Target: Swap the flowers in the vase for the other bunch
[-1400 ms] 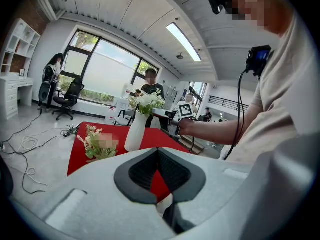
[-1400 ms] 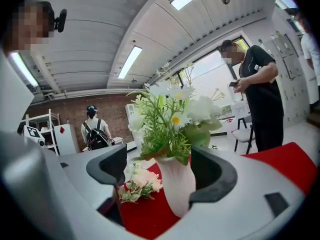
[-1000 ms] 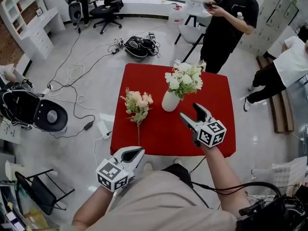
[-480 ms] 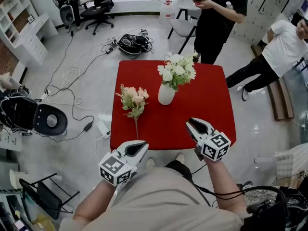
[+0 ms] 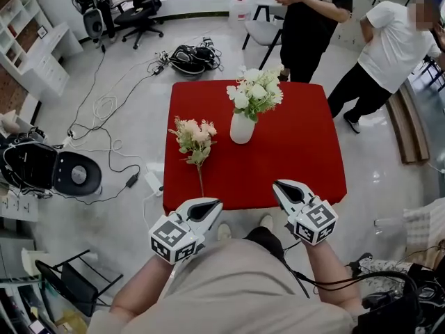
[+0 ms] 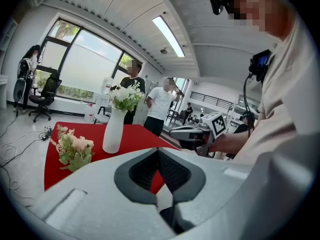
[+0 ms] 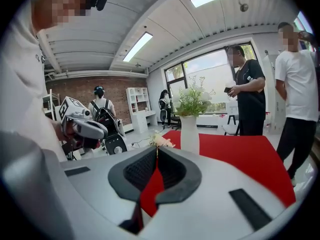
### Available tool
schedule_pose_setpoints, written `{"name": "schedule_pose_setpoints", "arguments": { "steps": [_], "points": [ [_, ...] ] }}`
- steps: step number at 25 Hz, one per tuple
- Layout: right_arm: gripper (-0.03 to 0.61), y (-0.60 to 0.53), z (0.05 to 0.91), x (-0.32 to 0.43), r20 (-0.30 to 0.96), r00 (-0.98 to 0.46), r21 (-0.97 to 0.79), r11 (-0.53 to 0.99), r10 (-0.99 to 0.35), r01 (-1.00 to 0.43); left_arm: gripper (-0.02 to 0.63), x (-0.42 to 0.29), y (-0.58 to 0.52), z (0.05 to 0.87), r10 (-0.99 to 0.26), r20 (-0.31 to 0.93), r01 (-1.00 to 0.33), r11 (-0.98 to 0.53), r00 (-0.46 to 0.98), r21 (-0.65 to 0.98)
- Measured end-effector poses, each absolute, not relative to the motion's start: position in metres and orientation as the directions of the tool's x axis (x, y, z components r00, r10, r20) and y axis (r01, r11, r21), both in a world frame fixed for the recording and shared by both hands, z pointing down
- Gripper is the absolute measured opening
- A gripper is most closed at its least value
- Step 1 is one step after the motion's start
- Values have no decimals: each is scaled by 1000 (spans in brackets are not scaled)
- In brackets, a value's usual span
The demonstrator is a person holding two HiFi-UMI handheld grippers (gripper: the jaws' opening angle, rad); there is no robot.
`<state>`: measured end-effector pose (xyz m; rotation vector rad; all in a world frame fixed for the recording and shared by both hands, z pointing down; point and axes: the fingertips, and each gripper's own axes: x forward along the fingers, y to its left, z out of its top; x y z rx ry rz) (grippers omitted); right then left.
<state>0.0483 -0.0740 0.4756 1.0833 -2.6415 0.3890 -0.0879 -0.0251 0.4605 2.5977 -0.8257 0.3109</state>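
On the red table [image 5: 299, 152] a white vase [image 5: 242, 127] stands upright with white flowers [image 5: 256, 92] in it. A pink bunch [image 5: 192, 139] lies flat to its left, stem toward me. My left gripper [image 5: 212, 204] is shut and empty at the table's near edge, below the pink bunch's stem. The right gripper [image 5: 281, 186] hovers at the near edge, right of centre; its jaws have just been closing and now meet with nothing between them. The left gripper view shows the vase [image 6: 114, 129] and pink bunch [image 6: 72, 149] well ahead. In the right gripper view the vase [image 7: 189, 134] is also far off.
Two people [image 5: 313, 19] [image 5: 386, 54] stand beyond the table's far right corner. Cables [image 5: 104, 110], a black bag [image 5: 188, 58] and an office chair [image 5: 142, 9] sit on the floor to the left and behind. A black round device [image 5: 59, 172] lies at far left.
The right gripper drew back from over the table to its near edge, and its jaws went from wide open to shut. The left gripper hardly shifted.
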Motion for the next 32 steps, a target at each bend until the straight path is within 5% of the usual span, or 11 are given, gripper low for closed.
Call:
{"name": "schedule_pose_setpoints", "arguments": {
  "steps": [32],
  "points": [
    [14,-24,468,23,338,-719,-116,732,-607,-672,8,-90,-7,468,-495,329,-586,-751,804,304]
  ]
}}
